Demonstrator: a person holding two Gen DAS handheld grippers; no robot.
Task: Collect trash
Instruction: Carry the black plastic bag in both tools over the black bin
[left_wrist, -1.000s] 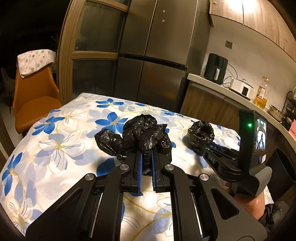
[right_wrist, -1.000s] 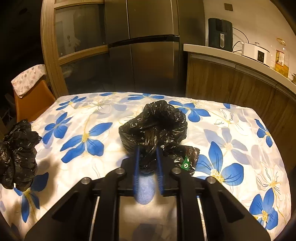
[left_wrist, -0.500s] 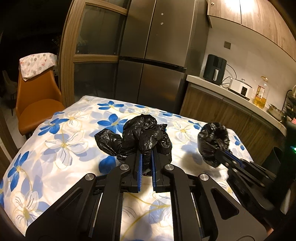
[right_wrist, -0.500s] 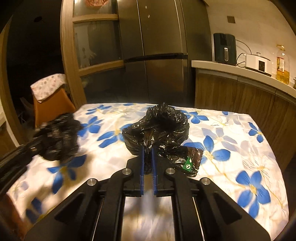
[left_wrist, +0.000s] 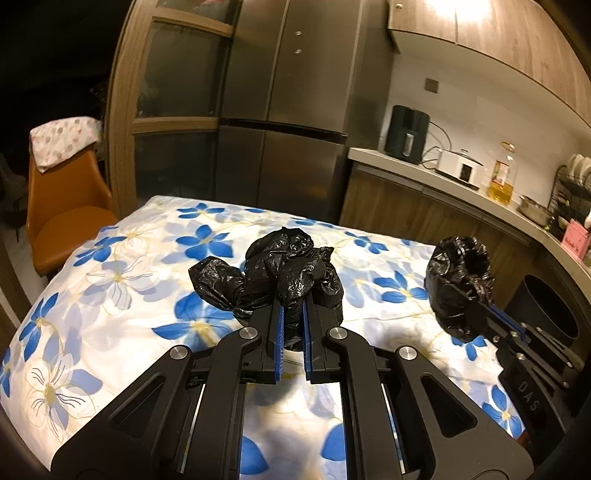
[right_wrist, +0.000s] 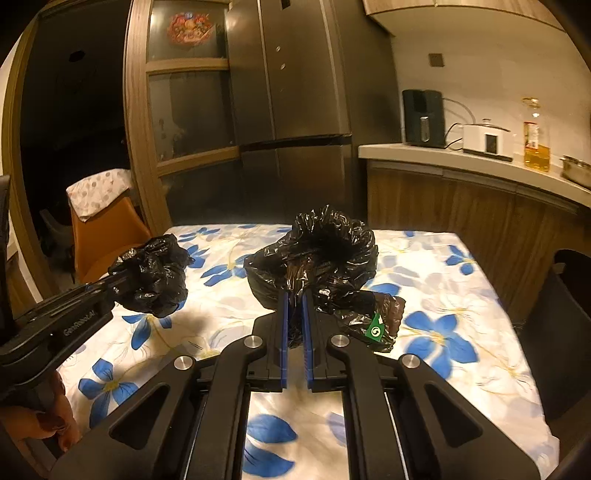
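Each gripper holds a crumpled black trash bag above the flower-print table (left_wrist: 110, 295). In the left wrist view my left gripper (left_wrist: 291, 310) is shut on a knotted black bag (left_wrist: 284, 269) that bulges past its blue pads. Farther right, my right gripper (left_wrist: 484, 306) carries a second black bag (left_wrist: 458, 284) near the table's right edge. In the right wrist view my right gripper (right_wrist: 294, 299) is shut on that larger bag (right_wrist: 325, 251), which bears a green label (right_wrist: 375, 330). The left gripper (right_wrist: 110, 284) and its bag (right_wrist: 151, 277) show at the left.
A black bin (left_wrist: 546, 314) (right_wrist: 565, 332) stands on the floor off the table's right side. An orange chair (left_wrist: 59, 229) is at the far left corner. Behind are a steel fridge (left_wrist: 280, 140) and a counter (left_wrist: 443, 181) with appliances and an oil bottle.
The right gripper's jaws drew in on its bag, then lifted it off the table and carried it right toward the bin. The left gripper, still gripping its bag, pulled back slightly.
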